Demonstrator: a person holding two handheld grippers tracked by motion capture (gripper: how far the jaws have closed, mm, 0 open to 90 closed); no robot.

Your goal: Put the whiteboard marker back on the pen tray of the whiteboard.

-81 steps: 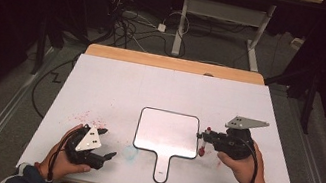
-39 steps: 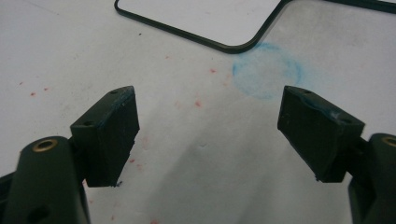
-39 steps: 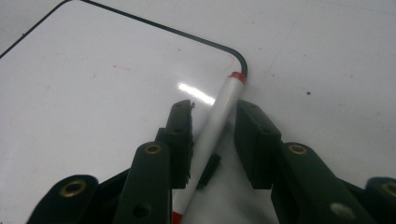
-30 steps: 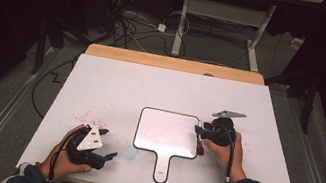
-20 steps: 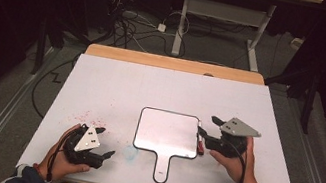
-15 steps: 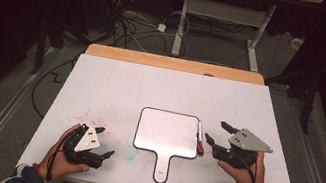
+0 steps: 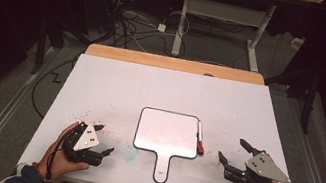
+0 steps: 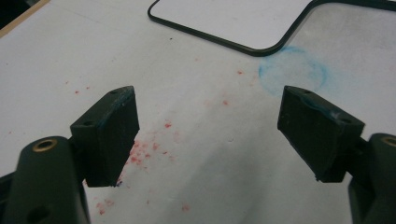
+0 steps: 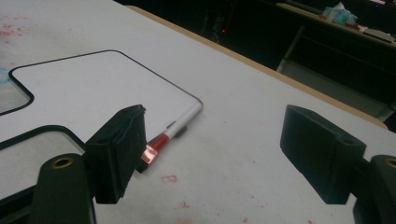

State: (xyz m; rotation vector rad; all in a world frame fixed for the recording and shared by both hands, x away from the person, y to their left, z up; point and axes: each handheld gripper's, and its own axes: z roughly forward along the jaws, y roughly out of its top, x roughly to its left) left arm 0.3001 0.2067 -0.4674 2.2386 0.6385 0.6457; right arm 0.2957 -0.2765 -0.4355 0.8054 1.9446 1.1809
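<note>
high view: right tongs (image 7: 230, 150) gape empty just right of a red-capped marker (image 7: 200, 137) lying lengthwise along the paddle whiteboard's (image 7: 167, 133) right edge on the bench (image 7: 162, 86); left tongs (image 7: 103, 138), also open, sit farther off.

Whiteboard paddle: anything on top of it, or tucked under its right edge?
Nothing lies on the whiteboard paddle; its face is bare. A red-capped marker lies on the table along its right edge. Whether any part sits under the rim can't be told.

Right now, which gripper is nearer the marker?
The right gripper: the marker lies along the whiteboard's right edge, just off its jaws.
</note>
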